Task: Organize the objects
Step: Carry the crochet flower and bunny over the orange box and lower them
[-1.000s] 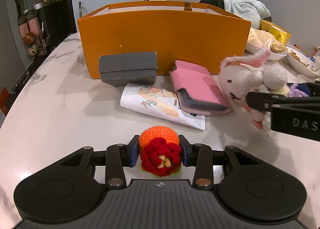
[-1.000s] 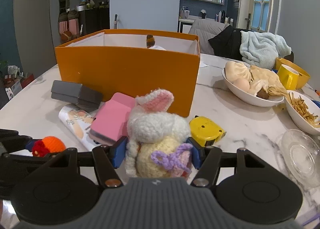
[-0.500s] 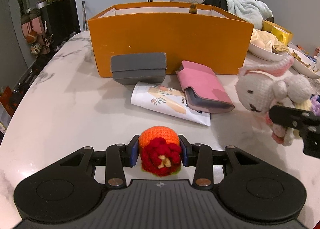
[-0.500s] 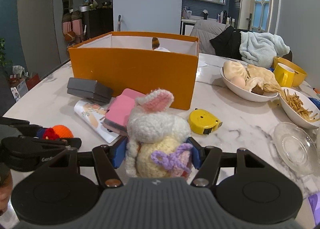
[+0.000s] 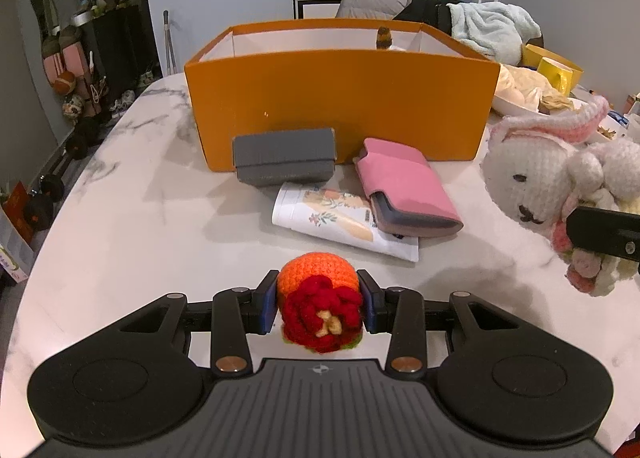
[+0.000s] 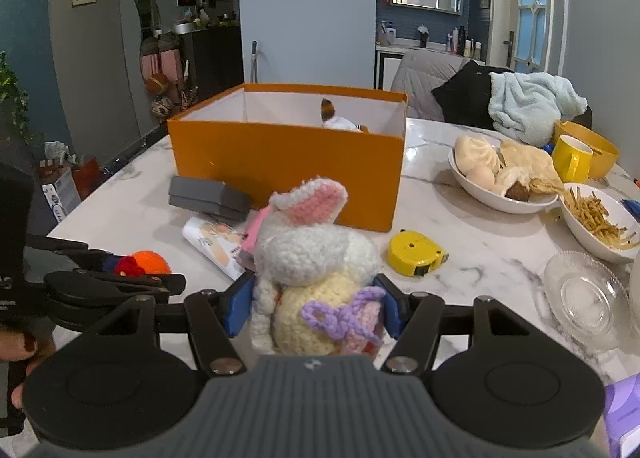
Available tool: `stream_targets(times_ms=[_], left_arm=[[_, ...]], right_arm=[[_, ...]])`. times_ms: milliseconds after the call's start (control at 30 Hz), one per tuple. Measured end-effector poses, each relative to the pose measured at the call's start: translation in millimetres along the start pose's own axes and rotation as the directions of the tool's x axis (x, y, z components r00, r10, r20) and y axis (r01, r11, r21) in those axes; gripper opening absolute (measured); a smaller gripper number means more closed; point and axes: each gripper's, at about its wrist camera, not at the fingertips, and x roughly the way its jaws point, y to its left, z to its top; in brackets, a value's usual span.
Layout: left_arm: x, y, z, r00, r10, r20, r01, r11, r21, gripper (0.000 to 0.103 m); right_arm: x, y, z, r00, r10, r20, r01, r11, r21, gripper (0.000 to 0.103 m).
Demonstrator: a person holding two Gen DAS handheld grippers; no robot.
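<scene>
My left gripper is shut on an orange and red crochet ball, held above the marble table. My right gripper is shut on a white crochet bunny with a purple bow; the bunny also shows at the right of the left wrist view. An open orange box stands ahead of both grippers, with a small toy inside. A grey case, a pink wallet and a printed packet lie in front of the box.
A yellow tape measure lies right of the box. Bowls of food, a glass dish and a yellow mug stand at the right. The table's left edge drops to the floor.
Both grippers have risen and drawn back from the box with their toys still held. The box's inside now shows more.
</scene>
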Motion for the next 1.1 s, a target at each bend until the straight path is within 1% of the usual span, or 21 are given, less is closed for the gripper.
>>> stream_targets(times_ms=[167, 367, 900, 1100], left_arm=[[-6.6, 0.4, 6.8, 1.000, -0.002, 0.007, 0.002, 1.000, 0.016, 0.046], [-13.5, 0.9, 17.9, 1.000, 0.007, 0.008, -0.007, 0.999, 0.040, 0.046], [-28.1, 0.0, 37.7, 1.000, 0.001, 0.029, -0.002, 0.999, 0.048, 0.046], [-29.8, 3.1, 43.2, 0.999, 0.003, 0.039, -0.005, 0.999, 0.036, 0.046]], right_arm=[[-8.8, 1.9, 8.2, 1.000, 0.012, 0.006, -0.012, 1.000, -0.017, 0.065], [-16.0, 4.3, 17.8, 1.000, 0.005, 0.017, -0.005, 0.999, -0.044, 0.065], [-25.1, 12.8, 41.0, 0.999, -0.001, 0.036, 0.005, 0.995, -0.097, 0.065], [-24.8, 15.9, 46.9, 0.999, 0.000, 0.039, 0.005, 0.994, -0.108, 0.065]])
